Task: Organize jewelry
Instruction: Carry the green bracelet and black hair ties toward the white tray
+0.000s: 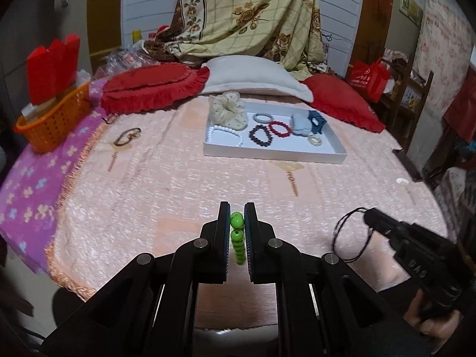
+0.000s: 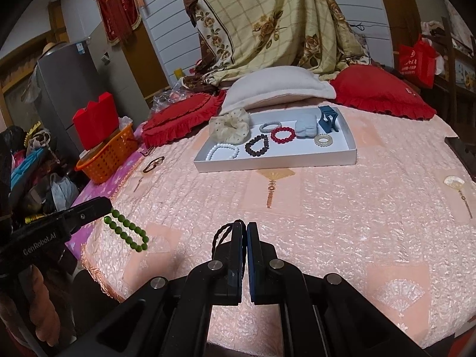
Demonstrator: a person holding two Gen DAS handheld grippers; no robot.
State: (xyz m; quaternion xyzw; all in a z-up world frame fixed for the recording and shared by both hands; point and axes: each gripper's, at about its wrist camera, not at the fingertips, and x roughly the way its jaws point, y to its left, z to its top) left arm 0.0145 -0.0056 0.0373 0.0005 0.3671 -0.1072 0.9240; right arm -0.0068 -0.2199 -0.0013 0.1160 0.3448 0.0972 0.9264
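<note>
My left gripper [image 1: 237,214] is shut on a green bead bracelet [image 1: 237,223], which hangs between its pads above the near edge of the pink bed cover; from the right wrist view the bracelet [image 2: 126,231] dangles from the left gripper [image 2: 108,206]. My right gripper [image 2: 246,227] is shut on a thin black cord loop [image 2: 221,235]; in the left wrist view the cord [image 1: 346,235] droops from the right gripper [image 1: 367,215]. A white tray [image 1: 273,153] [image 2: 276,163] far ahead holds white, black and red bead bracelets, a scrunchie, rings and a blue clip.
A brown bracelet [image 1: 128,137] lies on the cover left of the tray. An orange basket [image 1: 53,122] with red boxes stands at the left bed edge. Red cushions and a white pillow [image 1: 255,74] lie behind the tray. A person's hand [image 1: 428,318] holds the right gripper.
</note>
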